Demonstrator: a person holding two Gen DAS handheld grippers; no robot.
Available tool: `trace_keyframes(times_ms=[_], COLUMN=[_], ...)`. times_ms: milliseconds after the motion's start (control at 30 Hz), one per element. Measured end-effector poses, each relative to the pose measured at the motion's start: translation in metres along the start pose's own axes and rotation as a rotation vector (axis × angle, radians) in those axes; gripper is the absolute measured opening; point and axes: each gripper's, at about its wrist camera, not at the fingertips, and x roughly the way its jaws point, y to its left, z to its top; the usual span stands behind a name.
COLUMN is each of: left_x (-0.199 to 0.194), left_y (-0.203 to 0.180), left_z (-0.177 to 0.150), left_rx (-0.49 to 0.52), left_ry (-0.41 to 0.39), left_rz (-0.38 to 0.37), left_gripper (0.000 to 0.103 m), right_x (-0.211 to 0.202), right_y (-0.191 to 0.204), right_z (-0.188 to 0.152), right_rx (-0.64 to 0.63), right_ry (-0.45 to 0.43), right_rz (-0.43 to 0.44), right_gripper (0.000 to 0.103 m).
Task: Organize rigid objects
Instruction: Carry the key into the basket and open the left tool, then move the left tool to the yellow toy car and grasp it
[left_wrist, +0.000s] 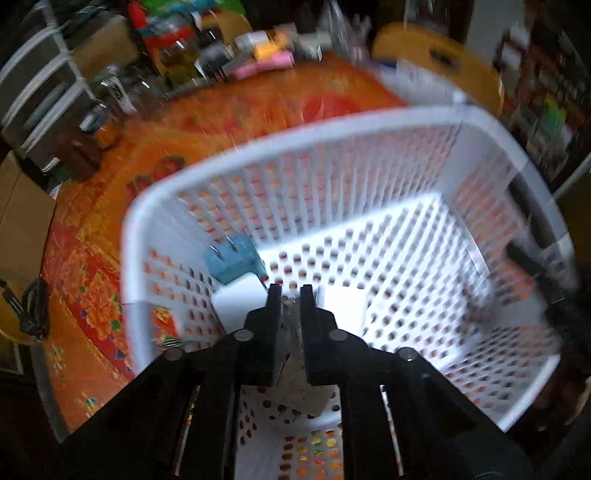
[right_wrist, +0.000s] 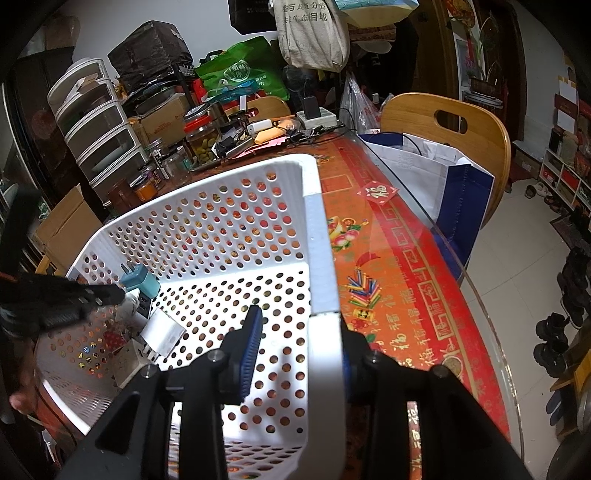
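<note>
A white perforated basket (left_wrist: 295, 129) (right_wrist: 314, 221) stands on the table. In its corner lie a teal plug adapter (left_wrist: 232, 258) (right_wrist: 142, 282), white chargers (left_wrist: 240, 299) (right_wrist: 162, 332) and a beige block (left_wrist: 295, 354) (right_wrist: 127, 360). My left gripper (left_wrist: 290, 295) (right_wrist: 110, 293) hangs inside the basket, tips near the teal adapter, jaws a narrow gap apart. The beige block shows through that gap but lies below the fingers, apart from them in the right wrist view. My right gripper (right_wrist: 299, 350) is shut on the basket's right wall, one finger inside and one outside.
The table (right_wrist: 388, 258) has an orange-red cloth under glass, with its edge on the right. Jars (right_wrist: 201, 142), boxes and plastic drawers (right_wrist: 99, 136) crowd the far side. A wooden chair (right_wrist: 443, 122) holding a white-and-blue bag (right_wrist: 443, 177) stands beside the table.
</note>
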Motion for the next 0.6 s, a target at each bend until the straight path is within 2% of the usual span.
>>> trace_keyframes(times_ms=[67,100,133,200,300,433,533,600], left_x=[-0.043,-0.064,-0.080,-0.111,-0.126,-0.098,-0.056,-0.030], left_y=[0.014,0.024,0.033,0.054,0.095,0.139,0.158,0.156], left_z=[-0.006,-0.013,-0.020,-0.040,-0.077,-0.121,-0.153,-0.168], left_rx=[-0.021,-0.035,-0.046,-0.073,-0.158,-0.228,-0.238,-0.212], left_ry=[-0.135,-0.198,-0.248,-0.330,-0.351,-0.280,-0.197,-0.155], left_rz=[-0.008,0.002,0.018,0.066,0.114,0.178,0.160,0.155], left_gripper=[0.052,0.081,0.091,0.092,0.098,0.099,0.099,0.099], right_x=[0.000,0.000,0.000,0.000,0.001,0.001,0.001,0.001], right_y=[0.000,0.000,0.001,0.000,0.000,-0.001,-0.001,-0.001], right_z=[0.000,0.001,0.001,0.001,0.002,0.001,0.001,0.001], right_rx=[-0.003,-0.004,-0.005,-0.004,-0.005,-0.005,-0.004,-0.005], right_ry=[0.002,0.004,0.005,0.003,0.012,0.014,0.015,0.016], right_rz=[0.001,0.000,0.000,0.001,-0.001,0.000,0.000,-0.001], right_gripper=[0.036,0.036,0.036,0.036,0.036,0.036,0.036,0.036])
